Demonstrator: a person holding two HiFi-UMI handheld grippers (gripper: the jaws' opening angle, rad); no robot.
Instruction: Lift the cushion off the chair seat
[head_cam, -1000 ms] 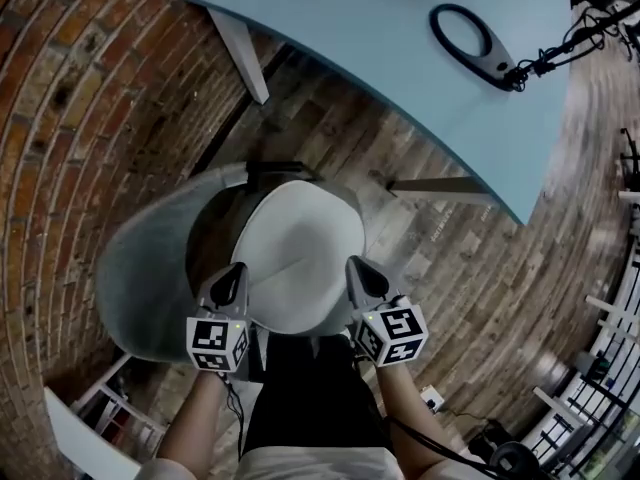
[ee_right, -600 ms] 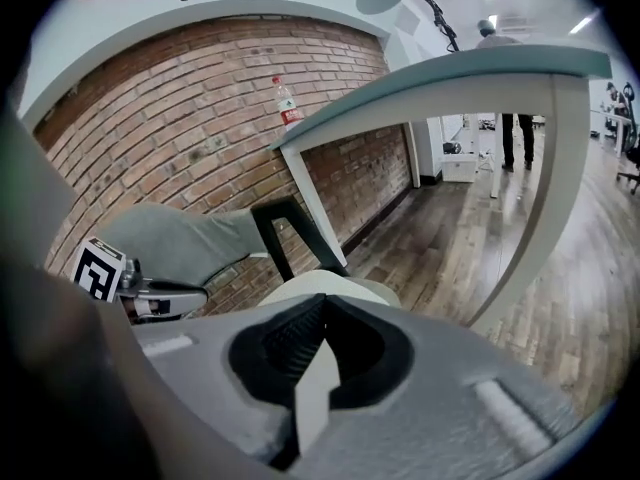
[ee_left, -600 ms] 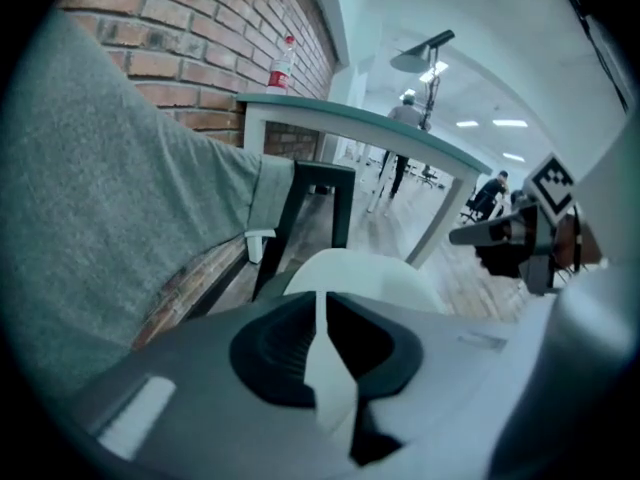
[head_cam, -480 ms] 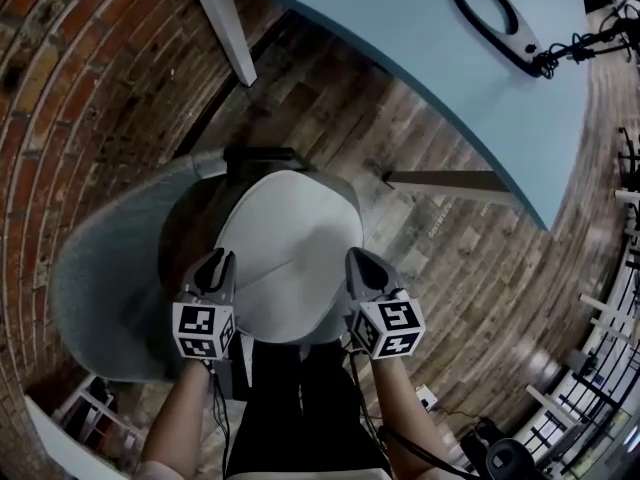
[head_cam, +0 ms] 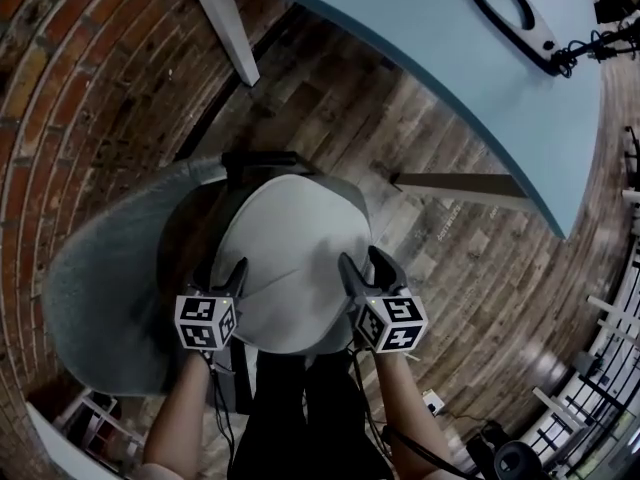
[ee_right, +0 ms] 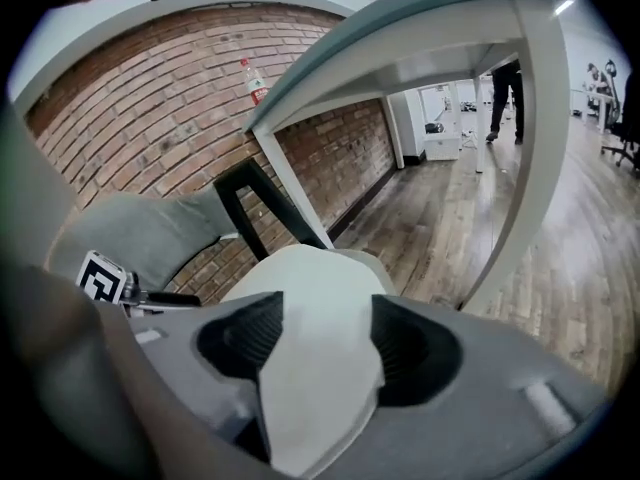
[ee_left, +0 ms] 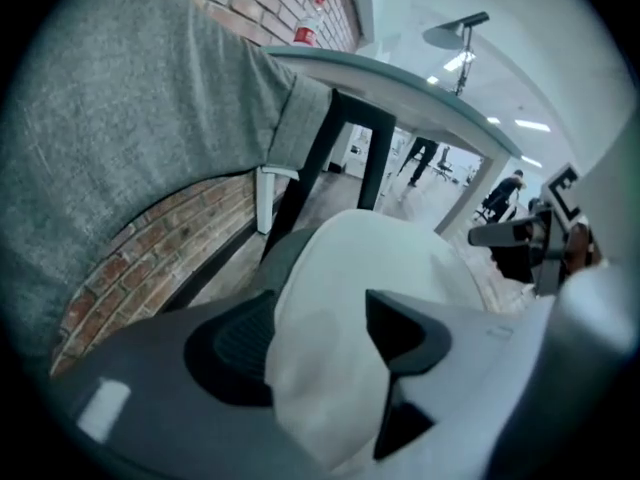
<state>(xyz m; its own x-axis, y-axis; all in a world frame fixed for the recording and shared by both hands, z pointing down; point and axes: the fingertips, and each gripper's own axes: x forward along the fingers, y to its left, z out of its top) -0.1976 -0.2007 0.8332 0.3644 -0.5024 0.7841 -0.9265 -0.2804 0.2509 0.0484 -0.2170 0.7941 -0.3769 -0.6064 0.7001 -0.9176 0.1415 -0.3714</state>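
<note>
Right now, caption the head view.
Left gripper and right gripper, jaws opening, straddle the white cushion over a grey chair.

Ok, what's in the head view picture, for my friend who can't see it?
Seen from above, a pale round cushion lies on a grey chair, with the left gripper and right gripper at its near edge, jaws opening with the cushion's edge between them. A light blue table stands beyond, beside a brick wall.
</note>
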